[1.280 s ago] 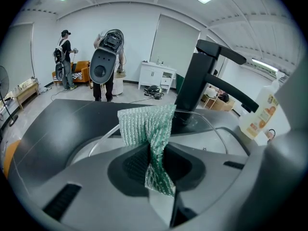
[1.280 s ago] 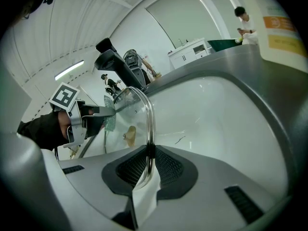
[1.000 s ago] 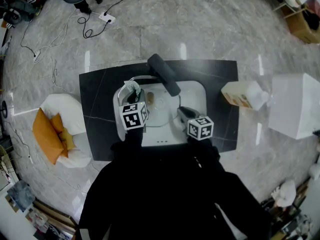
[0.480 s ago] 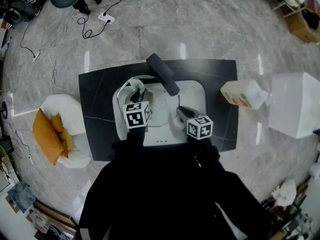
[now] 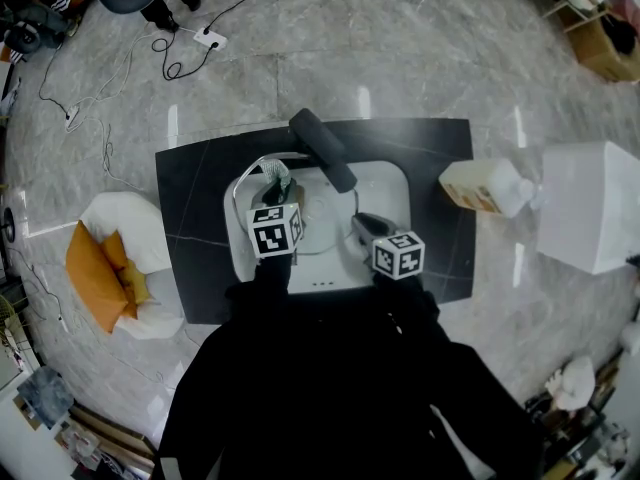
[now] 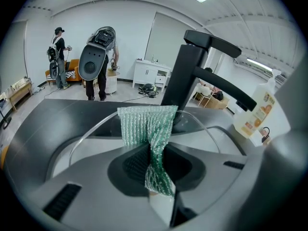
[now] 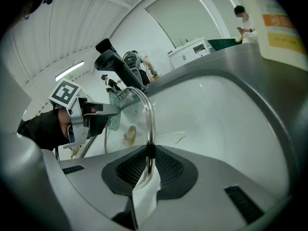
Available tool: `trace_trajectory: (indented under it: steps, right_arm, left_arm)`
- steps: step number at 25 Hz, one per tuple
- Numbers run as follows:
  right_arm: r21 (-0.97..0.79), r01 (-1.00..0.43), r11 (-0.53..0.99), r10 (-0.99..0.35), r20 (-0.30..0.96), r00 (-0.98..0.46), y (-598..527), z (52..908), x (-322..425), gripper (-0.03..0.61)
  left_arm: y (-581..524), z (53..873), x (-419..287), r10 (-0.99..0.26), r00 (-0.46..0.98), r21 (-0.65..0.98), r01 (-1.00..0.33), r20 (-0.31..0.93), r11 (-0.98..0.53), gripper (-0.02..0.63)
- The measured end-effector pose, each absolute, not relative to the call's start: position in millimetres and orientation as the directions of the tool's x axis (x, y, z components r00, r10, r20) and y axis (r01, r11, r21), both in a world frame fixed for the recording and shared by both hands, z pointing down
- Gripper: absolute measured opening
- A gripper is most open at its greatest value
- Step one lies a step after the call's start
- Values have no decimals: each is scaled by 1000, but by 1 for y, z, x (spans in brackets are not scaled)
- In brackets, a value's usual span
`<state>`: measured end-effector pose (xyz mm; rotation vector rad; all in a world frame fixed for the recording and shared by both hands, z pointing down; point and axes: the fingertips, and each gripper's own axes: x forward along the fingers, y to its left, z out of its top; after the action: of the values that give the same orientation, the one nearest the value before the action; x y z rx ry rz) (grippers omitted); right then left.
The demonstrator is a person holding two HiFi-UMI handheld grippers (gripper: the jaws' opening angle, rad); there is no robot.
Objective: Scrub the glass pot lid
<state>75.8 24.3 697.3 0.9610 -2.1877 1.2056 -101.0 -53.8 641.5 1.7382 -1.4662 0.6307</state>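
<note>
From the head view we see a dark table (image 5: 190, 188) with a white sink (image 5: 390, 183) set into it and a black faucet (image 5: 323, 148) reaching over the basin. The glass pot lid (image 5: 325, 213) sits inside the sink between our two tools. The left gripper (image 5: 275, 190) is at the lid's left side, and the right gripper (image 5: 358, 224) is at its right edge. A soap bottle (image 5: 485, 190) lies at the table's right end.

In the left gripper view, we find the fingers pressed together on a green mesh scrubbing cloth (image 6: 144, 124). The cloth fans out above them, against the lid's curved rim. The faucet rises just behind it, and the bottle stands off to the right.

In the right gripper view, our fingers are clamped on the lid's metal rim, which arcs up from between them. That holds the lid tilted on edge over the white basin. Through the glass we make out the lid's knob (image 7: 129, 134). Beyond it the left gripper holds its cloth against the far side of the lid.
</note>
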Motion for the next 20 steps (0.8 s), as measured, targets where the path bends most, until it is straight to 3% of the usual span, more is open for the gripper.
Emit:
trace_trajectory:
  steps: [20]
  right_arm:
    - [-535, -758, 372, -357, 672, -649, 24, 697, 76, 55]
  left_arm:
    - [-53, 643, -78, -581, 258, 265, -961, 772, -76, 66]
